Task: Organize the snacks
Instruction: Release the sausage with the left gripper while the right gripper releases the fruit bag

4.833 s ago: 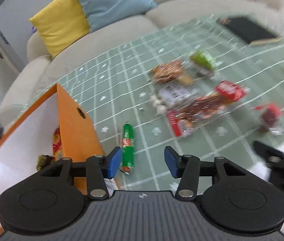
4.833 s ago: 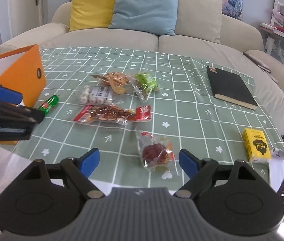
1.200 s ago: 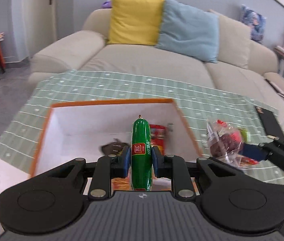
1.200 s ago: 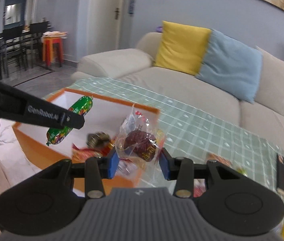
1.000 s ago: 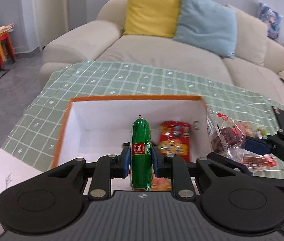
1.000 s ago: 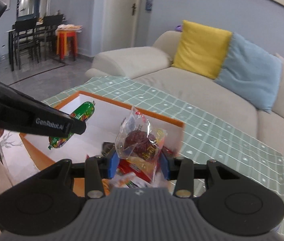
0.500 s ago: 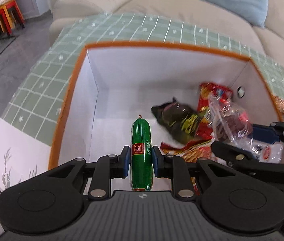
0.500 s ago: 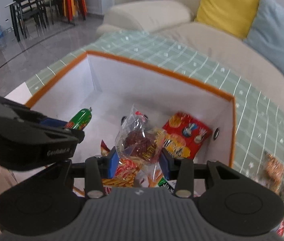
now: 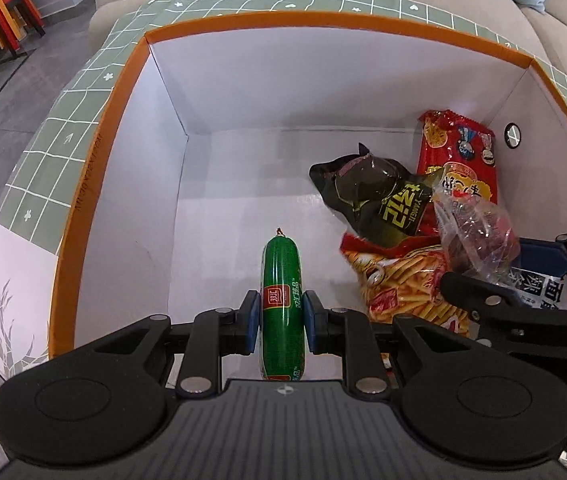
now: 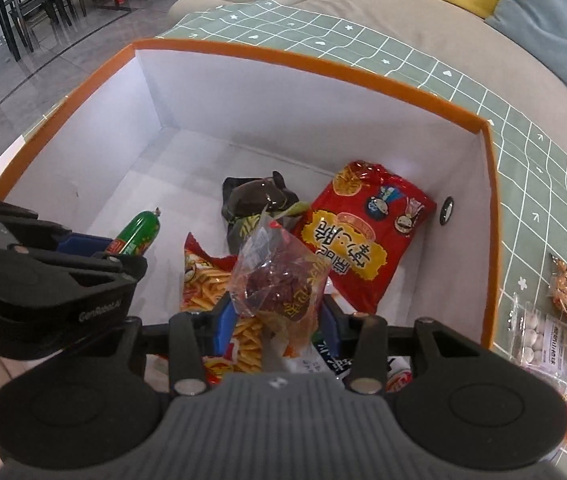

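My left gripper (image 9: 282, 314) is shut on a green sausage stick (image 9: 282, 280) and holds it inside the orange box (image 9: 83, 184), above its white floor. The stick also shows in the right wrist view (image 10: 137, 234). My right gripper (image 10: 277, 322) is shut on a clear bag of dark red snack (image 10: 279, 280), held over the packets in the box (image 10: 323, 66). That bag shows at the right of the left wrist view (image 9: 479, 236).
In the box lie a red packet (image 10: 367, 240), a dark packet (image 10: 261, 200) and a fries-print packet (image 10: 211, 280). The box's left half floor (image 9: 223, 240) is bare. On the green checked cloth (image 10: 531, 184) at right lie more snack bags (image 10: 543, 332).
Both grippers have come down from above the box rim into the box, each still holding its snack. The view has tipped from the sofa to the box floor.
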Available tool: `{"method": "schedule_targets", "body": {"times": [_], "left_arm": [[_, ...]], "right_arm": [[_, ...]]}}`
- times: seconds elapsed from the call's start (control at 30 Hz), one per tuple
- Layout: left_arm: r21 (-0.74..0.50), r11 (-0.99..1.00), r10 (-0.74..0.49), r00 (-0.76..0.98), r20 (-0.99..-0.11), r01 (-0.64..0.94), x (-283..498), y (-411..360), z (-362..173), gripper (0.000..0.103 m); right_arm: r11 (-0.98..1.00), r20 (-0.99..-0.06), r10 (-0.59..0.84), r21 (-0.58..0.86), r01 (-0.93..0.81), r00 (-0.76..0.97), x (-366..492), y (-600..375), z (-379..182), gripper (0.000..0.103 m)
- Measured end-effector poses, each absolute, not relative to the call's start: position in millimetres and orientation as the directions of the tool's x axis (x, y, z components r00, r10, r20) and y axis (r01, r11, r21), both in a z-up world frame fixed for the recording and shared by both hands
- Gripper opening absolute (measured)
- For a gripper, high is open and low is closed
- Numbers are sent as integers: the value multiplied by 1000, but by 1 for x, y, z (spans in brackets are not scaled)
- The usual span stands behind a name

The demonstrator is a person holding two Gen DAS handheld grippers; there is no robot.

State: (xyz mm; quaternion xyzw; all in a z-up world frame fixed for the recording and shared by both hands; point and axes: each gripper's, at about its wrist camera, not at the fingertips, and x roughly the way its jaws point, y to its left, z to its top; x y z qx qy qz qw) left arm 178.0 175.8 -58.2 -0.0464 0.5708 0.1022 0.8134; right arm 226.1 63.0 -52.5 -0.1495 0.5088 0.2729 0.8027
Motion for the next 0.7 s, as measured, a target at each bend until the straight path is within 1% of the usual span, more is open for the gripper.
{"method": "schedule_targets", "body": {"times": [0.1, 0.17, 0.23, 0.27, 0.3, 0.37, 0.4, 0.47, 0.53, 0.6, 0.7], "left_arm": [[45, 975, 115, 319, -941, -218, 179, 175, -60, 26], [53, 974, 124, 323, -938, -219, 180, 173, -59, 29], [61, 973, 134, 330, -935, -223, 180, 172, -56, 39], [60, 972, 135, 332, -934, -226, 180, 171, -55, 46], [60, 972, 137, 339, -931, -229, 179, 171, -53, 50], [57, 971, 139, 357, -924, -231, 176, 169, -48, 52], [53, 971, 138, 370, -919, -232, 175, 168, -44, 55], [39, 970, 138, 413, -900, -238, 170, 165, -36, 56], [27, 970, 139, 460, -877, -241, 164, 162, -27, 57], [22, 973, 140, 507, -850, -231, 159, 157, -18, 59], [30, 980, 143, 586, -798, -199, 149, 143, -4, 61]], "right_arm": [[806, -897, 289, 38, -591, 336, 224, 61, -50, 43], [802, -890, 287, 22, -597, 353, 220, 60, -47, 48], [797, -881, 288, 4, -604, 374, 217, 59, -43, 53], [796, -877, 289, -2, -606, 383, 216, 58, -42, 55], [796, -872, 289, -9, -605, 394, 214, 56, -39, 57], [799, -861, 290, -23, -601, 418, 211, 51, -34, 62], [802, -850, 291, -33, -597, 438, 208, 48, -30, 63], [808, -832, 287, -55, -587, 474, 204, 42, -24, 67], [818, -808, 283, -78, -570, 517, 199, 34, -16, 72], [830, -784, 282, -90, -551, 553, 195, 25, -9, 73], [854, -739, 284, -94, -511, 611, 187, 10, 2, 79]]}}
